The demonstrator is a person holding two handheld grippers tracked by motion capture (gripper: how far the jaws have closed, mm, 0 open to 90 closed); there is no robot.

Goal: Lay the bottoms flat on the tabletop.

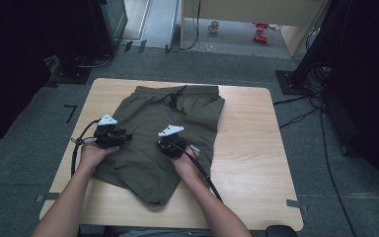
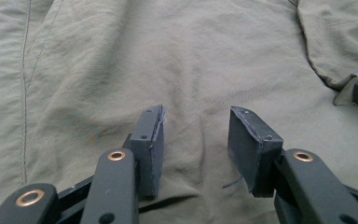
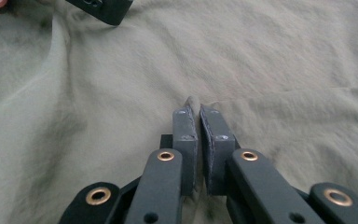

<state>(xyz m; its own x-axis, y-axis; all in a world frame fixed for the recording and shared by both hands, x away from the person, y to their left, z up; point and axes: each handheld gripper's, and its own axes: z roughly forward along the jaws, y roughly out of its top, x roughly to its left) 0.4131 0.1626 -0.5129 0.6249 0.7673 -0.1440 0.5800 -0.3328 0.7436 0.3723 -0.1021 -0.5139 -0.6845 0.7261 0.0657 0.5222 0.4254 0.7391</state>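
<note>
The right gripper (image 3: pixel 199 122) had its jaws pinched on a small ridge of the olive-green shorts (image 1: pixel 170 131), near the garment's middle. The left gripper (image 2: pixel 196 140) stood half open with only flat fabric beneath and nothing between its pads. The shorts lay spread on the wooden table (image 1: pixel 249 148), waistband and drawstring (image 1: pixel 172 98) at the far end, long axis running away from the person. Any fold would probably start from the right hand's pinch.
</note>
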